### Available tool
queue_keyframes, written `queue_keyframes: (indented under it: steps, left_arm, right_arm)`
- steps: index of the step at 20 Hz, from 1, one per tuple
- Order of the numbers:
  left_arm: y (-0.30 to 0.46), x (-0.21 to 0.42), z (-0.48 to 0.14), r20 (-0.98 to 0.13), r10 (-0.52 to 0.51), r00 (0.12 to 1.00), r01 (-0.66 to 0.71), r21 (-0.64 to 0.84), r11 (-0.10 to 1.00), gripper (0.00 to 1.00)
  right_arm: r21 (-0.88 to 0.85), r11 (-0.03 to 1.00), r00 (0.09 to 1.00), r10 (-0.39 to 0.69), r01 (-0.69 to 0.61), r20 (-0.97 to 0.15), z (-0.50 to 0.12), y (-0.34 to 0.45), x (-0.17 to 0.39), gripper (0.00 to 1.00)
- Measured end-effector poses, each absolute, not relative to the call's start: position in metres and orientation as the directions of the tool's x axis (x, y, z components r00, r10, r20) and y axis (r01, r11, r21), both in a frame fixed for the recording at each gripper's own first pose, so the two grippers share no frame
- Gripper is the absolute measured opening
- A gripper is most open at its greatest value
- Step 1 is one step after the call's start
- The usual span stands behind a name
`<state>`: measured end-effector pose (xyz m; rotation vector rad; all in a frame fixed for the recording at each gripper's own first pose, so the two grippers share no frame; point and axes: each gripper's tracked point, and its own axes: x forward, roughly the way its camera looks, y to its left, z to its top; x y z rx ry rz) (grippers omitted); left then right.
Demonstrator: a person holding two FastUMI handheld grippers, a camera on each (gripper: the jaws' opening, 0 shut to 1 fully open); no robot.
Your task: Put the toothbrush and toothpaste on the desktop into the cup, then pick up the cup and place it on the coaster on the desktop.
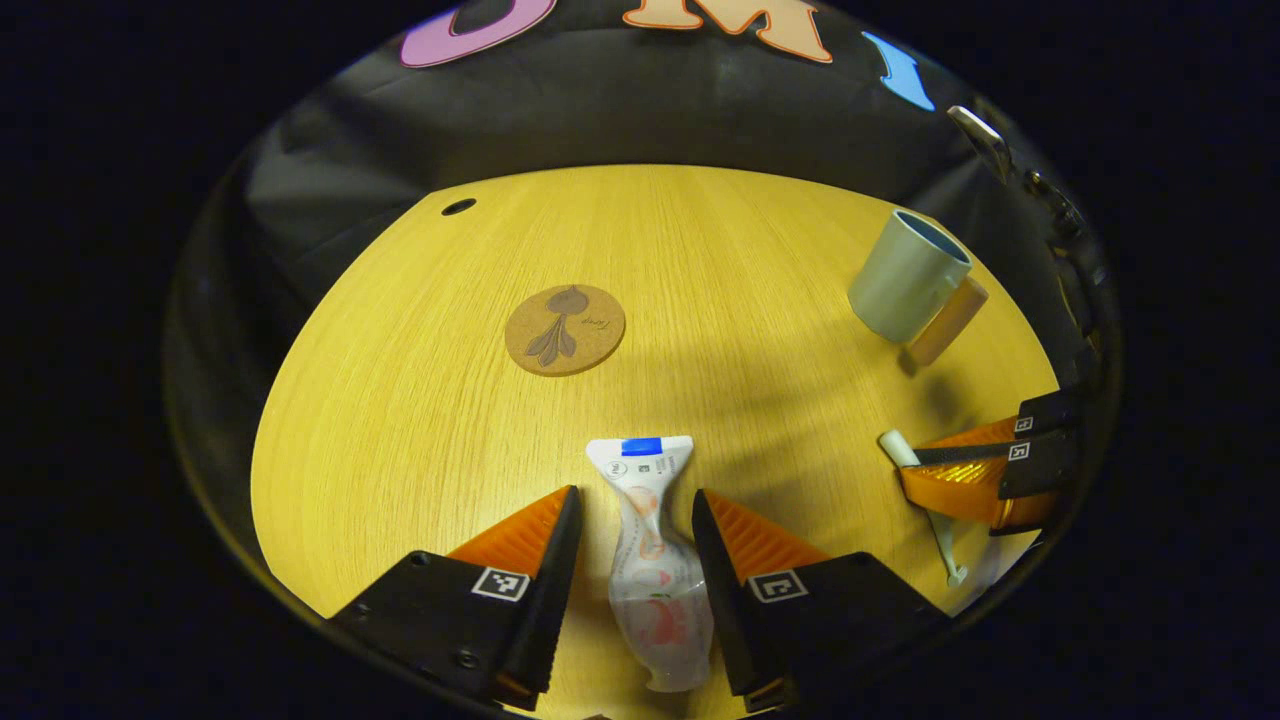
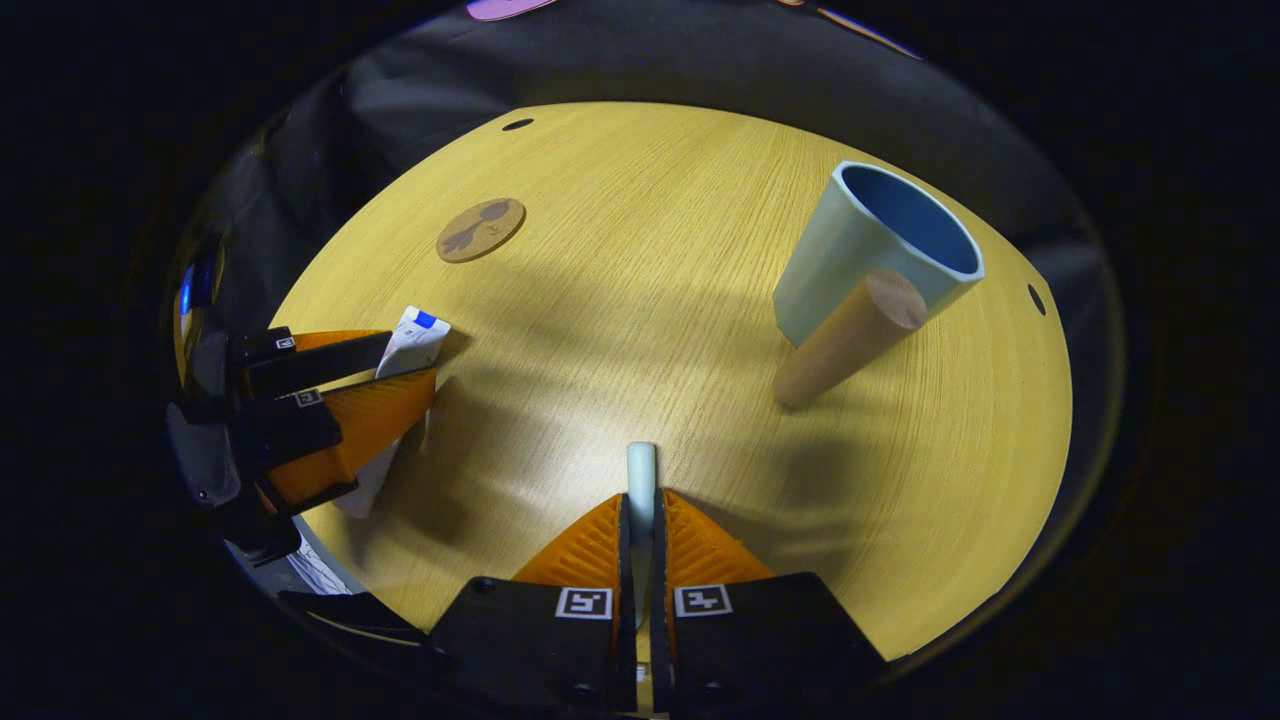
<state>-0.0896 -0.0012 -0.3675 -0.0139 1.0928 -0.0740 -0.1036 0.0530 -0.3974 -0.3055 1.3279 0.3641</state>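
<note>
I see the desk point(image 1: 420, 400) spread wide under both cameras, a bare wood top with little on it. The cup point(image 2: 860, 250) is the biggest thing here: in the right gripper view it stands at about two o'clock, upright and tilted only by the lens, its mouth showing nothing inside, with its wooden handle point(image 2: 850, 340) sticking out toward me. In the left gripper view I find the same cup point(image 1: 905, 275) out at two o'clock, well apart from my left claw. The coaster point(image 1: 565, 329) lies flat at about eleven o'clock in that view, bare, well apart from the cup; in the right gripper view it sits far off at ten o'clock point(image 2: 481, 229). The toothpaste point(image 1: 655, 560) lies on the desk between the fingers of my left gripper point(image 1: 635, 545), whose jaws stand apart on either side of the tube; I see a gap on each side, so I judge it is spread around the tube, not yet pinching. My right gripper point(image 2: 640, 525) has its jaws drawn together on the toothbrush point(image 2: 640, 480), whose pale handle end pokes out past the tips at twelve o'clock; from the left gripper view the brush point(image 1: 925, 500) looks low over the desk at four o'clock, and I cannot tell whether it is lifted. So I judge nothing is done yet: both items must go into the cup, then the cup onto the coaster.
</note>
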Motion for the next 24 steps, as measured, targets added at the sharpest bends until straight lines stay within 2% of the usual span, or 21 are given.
queue_keyframes:
  steps: [1, 4, 8, 9, 10, 12, 16, 21, 24]
  left_arm:
    - [-0.002, -0.087, -0.367, -0.881, -0.07, 0.467, 0.057, -0.049, 0.997, 0.63]
    - [-0.004, -0.084, -0.369, -0.883, -0.058, 0.466, 0.025, -0.052, 0.998, 0.24]
    - [-0.006, -0.085, -0.367, -0.878, -0.055, 0.475, 0.013, -0.055, 0.998, 0.1]
    - [-0.006, -0.085, -0.366, -0.876, -0.048, 0.48, 0.005, -0.052, 0.999, 0.1]
    - [-0.007, -0.085, -0.366, -0.874, -0.044, 0.484, -0.005, -0.053, 0.999, 0.04]
    - [-0.014, -0.088, -0.363, -0.866, -0.067, 0.495, -0.03, -0.095, 0.995, 0.0]
    - [-0.023, -0.095, -0.351, -0.853, -0.106, 0.51, -0.021, -0.136, 0.991, 0.01]
    - [-0.028, -0.102, -0.332, -0.84, -0.13, 0.526, -0.011, -0.16, 0.987, 0.01]
    - [-0.031, -0.101, -0.32, -0.83, -0.152, 0.537, 0.007, -0.176, 0.984, 0.0]
  right_arm:
    - [-0.009, 0.904, 0.201, 0.086, -0.427, -0.976, -0.398, 0.054, -0.103, 0.09]
    - [-0.004, 0.904, 0.209, 0.094, -0.427, -0.973, -0.398, 0.056, -0.103, 0.06]
    - [-0.009, 0.906, 0.225, 0.096, -0.423, -0.97, -0.398, 0.057, -0.102, 0.08]
    - [-0.011, 0.907, 0.238, 0.098, -0.422, -0.966, -0.398, 0.057, -0.101, 0.08]
    - [-0.011, 0.905, 0.252, 0.106, -0.425, -0.962, -0.396, 0.056, -0.101, 0.08]
    - [0.007, 0.912, 0.271, 0.129, -0.409, -0.954, -0.395, 0.057, -0.101, 0.06]
    - [0.138, 0.945, 0.287, 0.226, -0.297, -0.931, -0.388, 0.064, -0.108, 0.08]
    - [0.185, 0.936, 0.354, 0.288, -0.298, -0.89, -0.372, 0.07, -0.1, 0.06]
    - [0.225, 0.937, 0.411, 0.322, -0.267, -0.853, -0.342, 0.071, -0.089, 0.08]
